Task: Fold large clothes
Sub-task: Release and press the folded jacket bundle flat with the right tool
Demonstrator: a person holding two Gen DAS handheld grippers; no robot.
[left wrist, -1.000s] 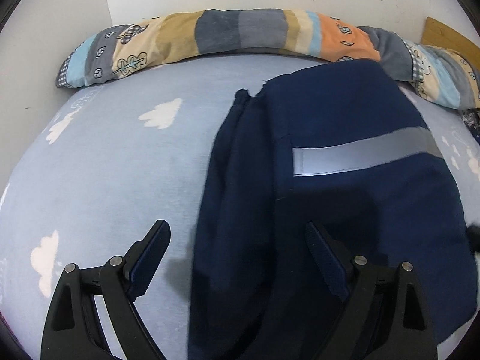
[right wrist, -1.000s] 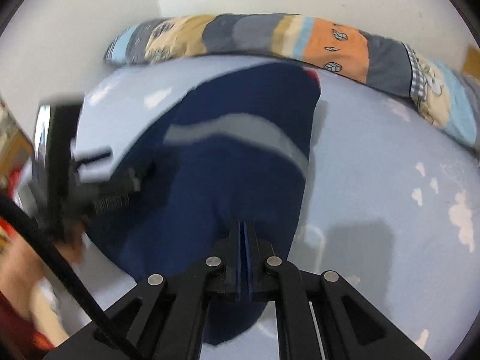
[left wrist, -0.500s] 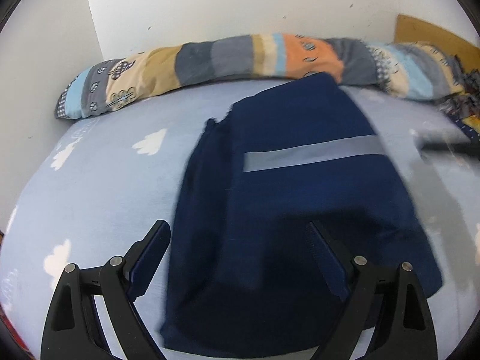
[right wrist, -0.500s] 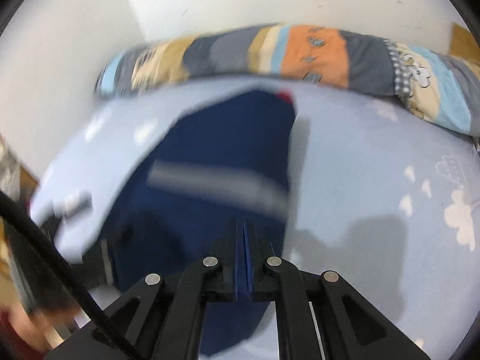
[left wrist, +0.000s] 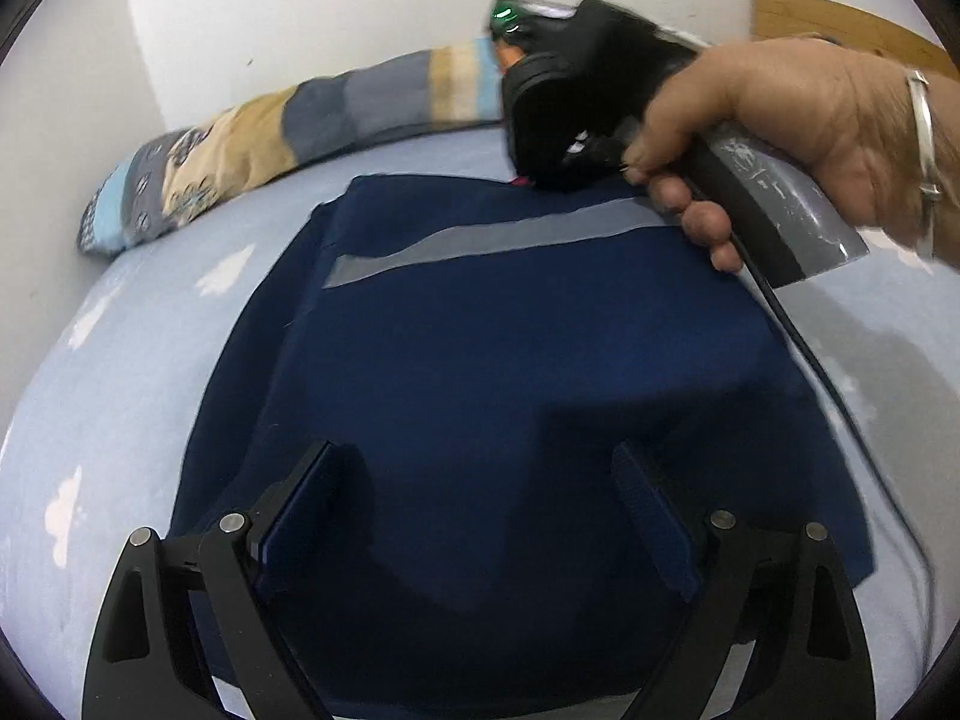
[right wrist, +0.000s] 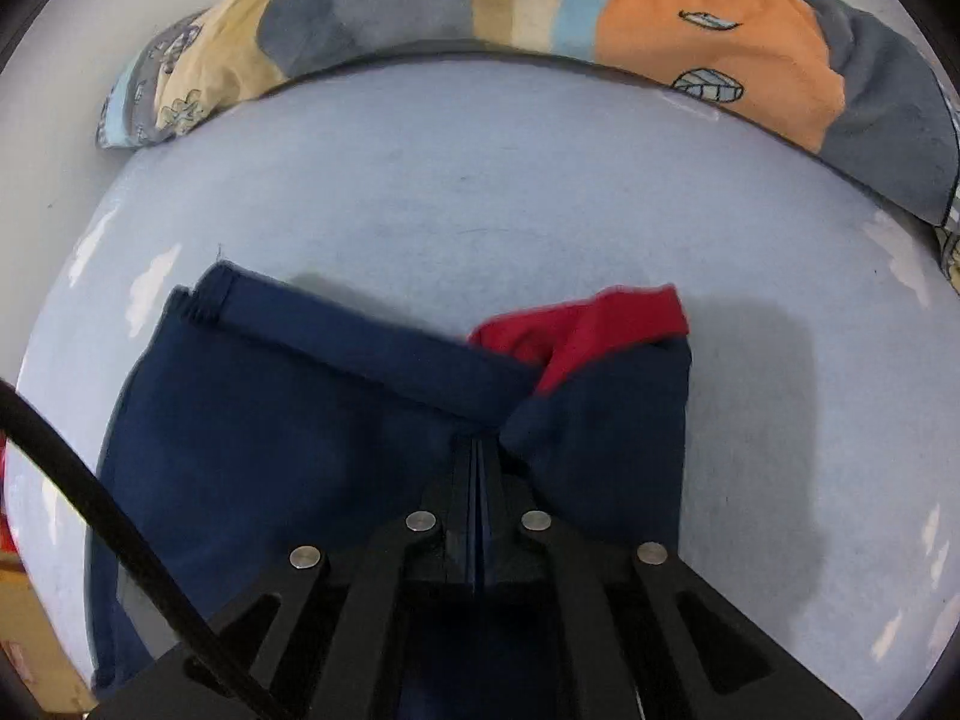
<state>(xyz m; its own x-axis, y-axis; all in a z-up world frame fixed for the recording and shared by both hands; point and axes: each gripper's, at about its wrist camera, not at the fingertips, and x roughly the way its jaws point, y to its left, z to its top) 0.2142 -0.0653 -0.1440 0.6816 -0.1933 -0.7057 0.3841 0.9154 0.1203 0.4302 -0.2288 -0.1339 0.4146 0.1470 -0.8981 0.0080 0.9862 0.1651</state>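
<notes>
A navy garment (left wrist: 480,330) with a grey reflective stripe (left wrist: 492,240) lies folded on the light blue bed sheet (left wrist: 120,360). My left gripper (left wrist: 474,456) hovers open over its near end, nothing between the fingers. A hand (left wrist: 780,108) holds my right gripper (left wrist: 540,180) at the garment's far edge. In the right wrist view the right gripper (right wrist: 477,444) is shut, its tips pressed onto the navy garment (right wrist: 270,432) where the cloth puckers, beside a red lining (right wrist: 606,324). No cloth shows between its pads.
A long patchwork bolster (left wrist: 270,138) runs along the wall at the head of the bed; the right wrist view also has the bolster (right wrist: 690,18). A wooden board (left wrist: 840,18) stands at the back right. A black cable (left wrist: 798,348) trails over the garment's right edge.
The right gripper swept across to the garment's far edge and came down onto it, entering the left wrist view with the hand. The left gripper drifted right along the near end, still open.
</notes>
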